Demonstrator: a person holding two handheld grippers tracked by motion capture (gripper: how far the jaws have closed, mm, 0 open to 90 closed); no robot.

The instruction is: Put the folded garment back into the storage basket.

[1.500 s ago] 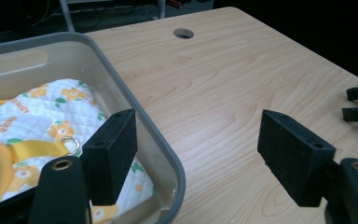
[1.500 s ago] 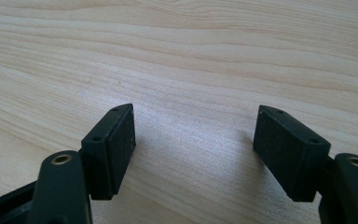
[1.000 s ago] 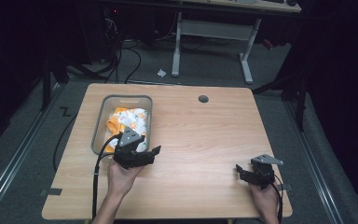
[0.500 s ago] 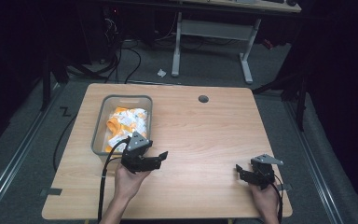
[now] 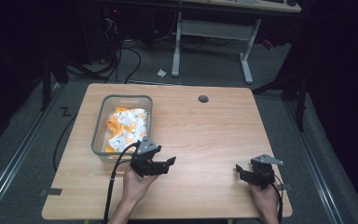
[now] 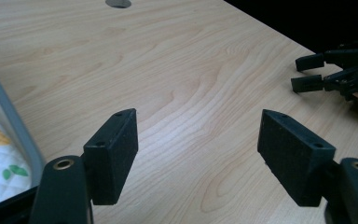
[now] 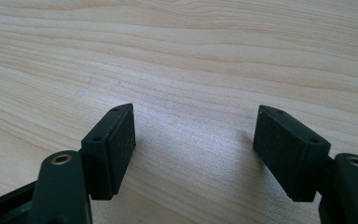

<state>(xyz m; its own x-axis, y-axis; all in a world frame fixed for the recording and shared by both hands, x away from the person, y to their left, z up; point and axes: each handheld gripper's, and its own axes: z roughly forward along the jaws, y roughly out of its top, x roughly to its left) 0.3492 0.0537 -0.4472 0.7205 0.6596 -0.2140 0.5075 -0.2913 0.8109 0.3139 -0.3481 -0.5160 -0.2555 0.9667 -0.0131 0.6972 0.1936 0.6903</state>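
Both tools are held wide and empty: left tool [image 5: 168, 163] just right of the bin [image 5: 99, 122], cloth [image 5: 127, 128] lying inside it; right tool [image 5: 240, 171] over bare desk [image 5: 205, 135]. Stowing is judged done.

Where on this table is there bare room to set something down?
The wooden table is bare from the grey bin across to its right edge, and between the left gripper and right gripper. The near-left area is crowded: the bin holds orange-and-white cloth.
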